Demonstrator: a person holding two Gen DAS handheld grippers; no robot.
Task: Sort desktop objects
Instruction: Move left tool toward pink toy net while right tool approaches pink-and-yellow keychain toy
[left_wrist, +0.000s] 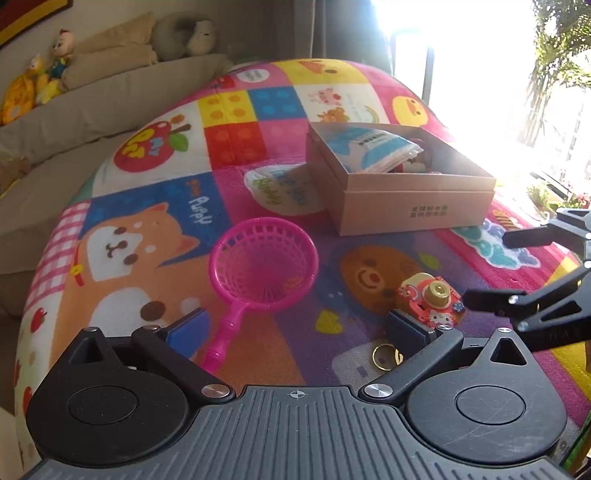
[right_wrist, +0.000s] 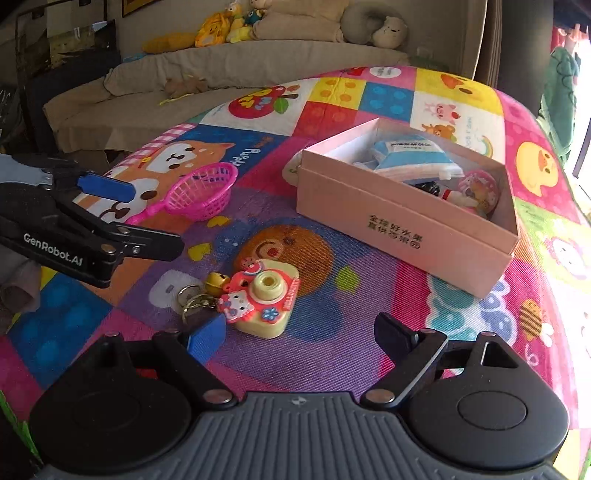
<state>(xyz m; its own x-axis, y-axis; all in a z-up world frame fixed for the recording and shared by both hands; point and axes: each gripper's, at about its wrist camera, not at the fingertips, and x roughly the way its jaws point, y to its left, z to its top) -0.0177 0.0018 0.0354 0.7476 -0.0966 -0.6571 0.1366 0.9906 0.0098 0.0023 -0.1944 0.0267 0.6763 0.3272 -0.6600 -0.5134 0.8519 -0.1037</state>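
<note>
Cartoon-print play mat covers the tabletop, open cardboard box at the back already holding a few items. Toy camera keychain lies flat just ahead of the right gripper, slightly left of its centreline, ring end trailing left, long axis roughly across the jaws; jaws wide apart, nothing between them. Left gripper also wide and empty, aimed at the pink toy strainer, so right is the nearer hand for the camera.

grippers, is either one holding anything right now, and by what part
Nothing is held. The right gripper is open above the toy camera, not touching it. The left gripper is open too, with the pink basket lying free on the mat.
</note>
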